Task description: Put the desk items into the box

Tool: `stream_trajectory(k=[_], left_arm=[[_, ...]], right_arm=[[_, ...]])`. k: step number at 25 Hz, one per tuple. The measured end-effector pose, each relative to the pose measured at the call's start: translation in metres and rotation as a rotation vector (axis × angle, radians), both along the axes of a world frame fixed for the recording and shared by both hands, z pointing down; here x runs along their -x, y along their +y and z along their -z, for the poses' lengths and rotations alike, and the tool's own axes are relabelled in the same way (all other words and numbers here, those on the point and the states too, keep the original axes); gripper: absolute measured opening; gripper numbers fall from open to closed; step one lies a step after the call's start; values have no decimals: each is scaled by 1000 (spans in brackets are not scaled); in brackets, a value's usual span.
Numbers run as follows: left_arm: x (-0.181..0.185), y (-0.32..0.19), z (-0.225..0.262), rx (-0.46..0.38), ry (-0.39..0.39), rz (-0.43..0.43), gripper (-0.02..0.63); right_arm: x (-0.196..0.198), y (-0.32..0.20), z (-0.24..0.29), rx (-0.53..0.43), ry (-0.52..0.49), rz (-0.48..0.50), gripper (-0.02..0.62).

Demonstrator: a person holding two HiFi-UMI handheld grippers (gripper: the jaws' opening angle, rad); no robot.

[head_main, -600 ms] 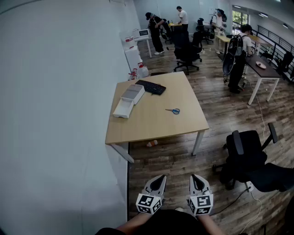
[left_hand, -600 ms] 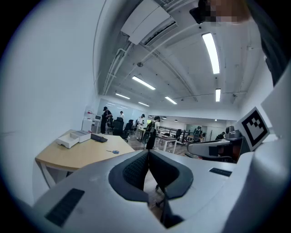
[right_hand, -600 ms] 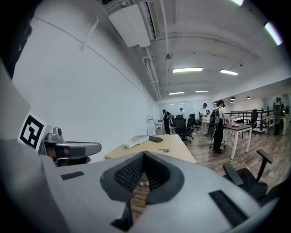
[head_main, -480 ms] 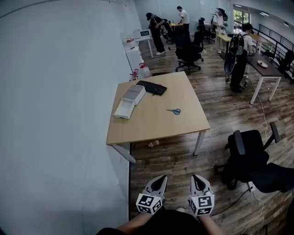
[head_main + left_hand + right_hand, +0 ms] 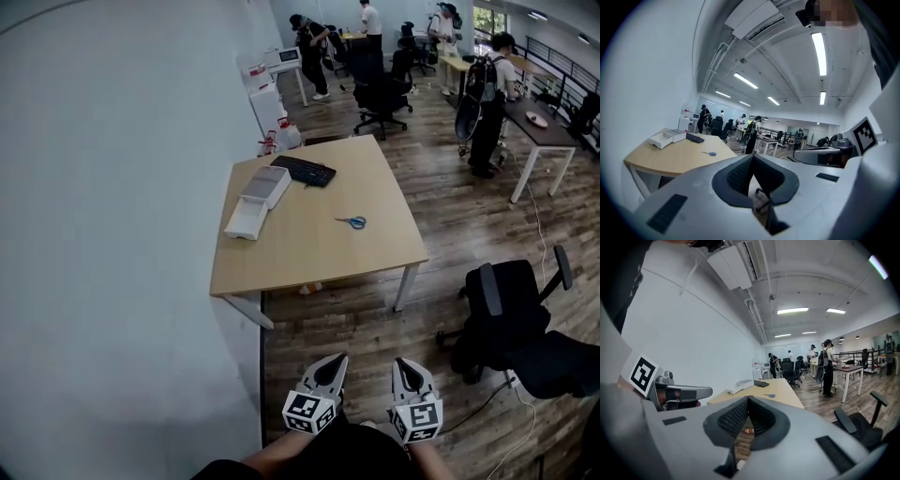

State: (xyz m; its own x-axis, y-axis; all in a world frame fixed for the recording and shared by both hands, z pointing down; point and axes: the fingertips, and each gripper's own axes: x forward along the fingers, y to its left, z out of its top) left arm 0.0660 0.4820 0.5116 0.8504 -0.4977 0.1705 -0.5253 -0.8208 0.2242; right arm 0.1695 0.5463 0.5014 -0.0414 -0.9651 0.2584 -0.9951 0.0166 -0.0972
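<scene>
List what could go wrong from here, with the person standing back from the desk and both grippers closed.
1. The scissors lie flat on the desk, thin for two jaws; a grip may slip.
2. The keyboard looks about as long as the white box, so it might not fit.
3. A small object lies on the floor under the desk's edge; it could be stepped on or missed.

Right tongs [image 5: 748,400], jaws closed and empty, point toward a wooden bench [image 5: 785,394] carrying a white box [image 5: 739,386], keyboard [image 5: 761,384] and scissors [image 5: 769,395].
</scene>
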Motion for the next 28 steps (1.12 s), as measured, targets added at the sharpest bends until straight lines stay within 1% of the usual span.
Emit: stream_trajectory(k=[2, 5, 8, 11, 13, 15, 16, 19, 23, 28], left_arm=[[-4, -16, -4, 12, 13, -12, 15], [-11, -42, -3, 16, 53, -31, 15], [-15, -76, -1, 7, 65, -50, 15], [-15, -112, -3, 21, 83, -54, 15], [-13, -139, -5, 44, 103, -49, 15], [-11, -168, -9, 68, 116, -50, 14], [-11, -182, -10, 73, 117, -49, 15], [-8, -221, -12, 71, 116, -34, 15], [2, -262, -6, 70, 106, -17, 15], [11, -307, 0, 48, 103, -37, 15]], right_arm=[[-1, -15, 0, 6, 6, -1, 59], [-6, -41, 0, 22, 21, -10, 58], [-7, -76, -4, 45, 36, -11, 58], [-2, -116, -11, 85, 39, 9, 58], [3, -144, -15, 120, 14, 34, 59], [9, -174, -17, 142, -32, 43, 60], [10, -188, -16, 147, -39, 44, 60], [11, -227, -14, 160, -1, 55, 60], [18, -273, -11, 157, -10, 56, 60], [22, -322, -16, 174, -2, 44, 59]])
